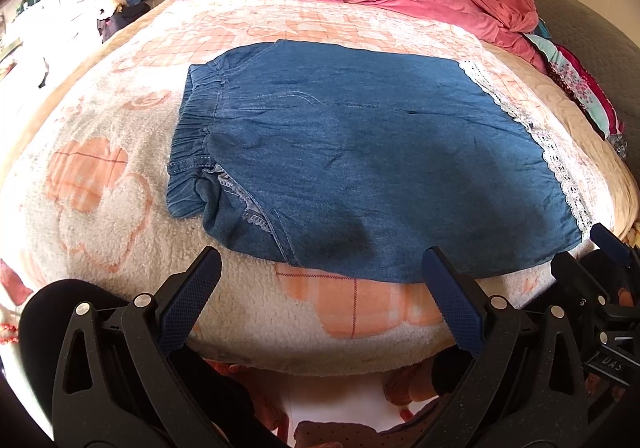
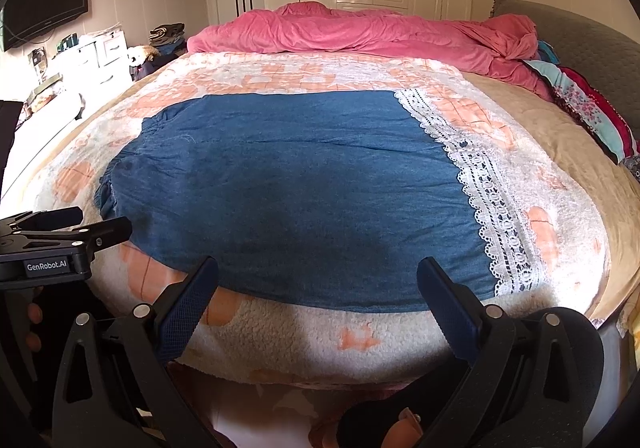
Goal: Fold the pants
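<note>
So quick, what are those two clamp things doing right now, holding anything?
Left gripper: open, holding nothing, just short of the denim pants.
Right gripper: open, holding nothing, at the pants' near edge.

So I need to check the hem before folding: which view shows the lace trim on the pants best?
The right wrist view: the lace trim lies broad, its pattern clear. The left wrist view shows it as a narrow strip at the pants' right edge.

You see matt blue denim pants (image 2: pixel 288 184) edged with white openwork lace (image 2: pixel 496 200), lying on a fuzzy fleece blanket (image 2: pixel 304 336); your grippers' fingers (image 1: pixel 188 300) look like matt black plastic with textured pads.
</note>
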The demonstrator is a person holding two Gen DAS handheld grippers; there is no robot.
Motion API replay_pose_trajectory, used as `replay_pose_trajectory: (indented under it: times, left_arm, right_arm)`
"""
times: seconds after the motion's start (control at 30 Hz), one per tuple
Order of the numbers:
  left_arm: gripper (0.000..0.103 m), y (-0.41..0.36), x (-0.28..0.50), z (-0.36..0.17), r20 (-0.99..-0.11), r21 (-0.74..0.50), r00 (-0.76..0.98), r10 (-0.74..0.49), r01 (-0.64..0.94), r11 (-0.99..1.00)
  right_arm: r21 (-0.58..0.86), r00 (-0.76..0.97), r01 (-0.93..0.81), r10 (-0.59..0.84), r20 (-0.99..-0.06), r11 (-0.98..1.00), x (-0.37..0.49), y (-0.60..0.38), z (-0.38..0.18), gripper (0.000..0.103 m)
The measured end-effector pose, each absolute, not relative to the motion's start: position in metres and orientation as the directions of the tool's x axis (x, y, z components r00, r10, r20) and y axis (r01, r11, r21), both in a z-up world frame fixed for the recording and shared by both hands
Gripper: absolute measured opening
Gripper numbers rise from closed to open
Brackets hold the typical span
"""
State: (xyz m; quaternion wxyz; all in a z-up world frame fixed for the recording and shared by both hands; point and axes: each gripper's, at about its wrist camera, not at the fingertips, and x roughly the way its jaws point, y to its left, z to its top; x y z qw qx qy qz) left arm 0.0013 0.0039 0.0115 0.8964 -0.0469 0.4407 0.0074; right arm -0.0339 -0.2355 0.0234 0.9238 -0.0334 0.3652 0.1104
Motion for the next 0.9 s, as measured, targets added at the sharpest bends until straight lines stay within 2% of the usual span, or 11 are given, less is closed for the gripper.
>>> replay_pose_trajectory:
  times: [0.53, 0.9]
  left_arm:
    - [0.094, 0.025, 0.027, 0.022, -0.783, -0.107, 0.62, -0.039, -0.072, 0.992]
    - [0.094, 0.071, 0.085, 0.044, -0.777, -0.115, 0.629, 0.01, -0.157, 0.981]
  right_arm:
    - [0.051, 0.685, -0.293, 0.246, -0.686, 0.955, 0.014, -0.221, 0.036, 0.099]
    - [0.057, 0.656, -0.391, 0.321, -0.683, 0.919, 0.078, -0.188, 0.056, 0.099]
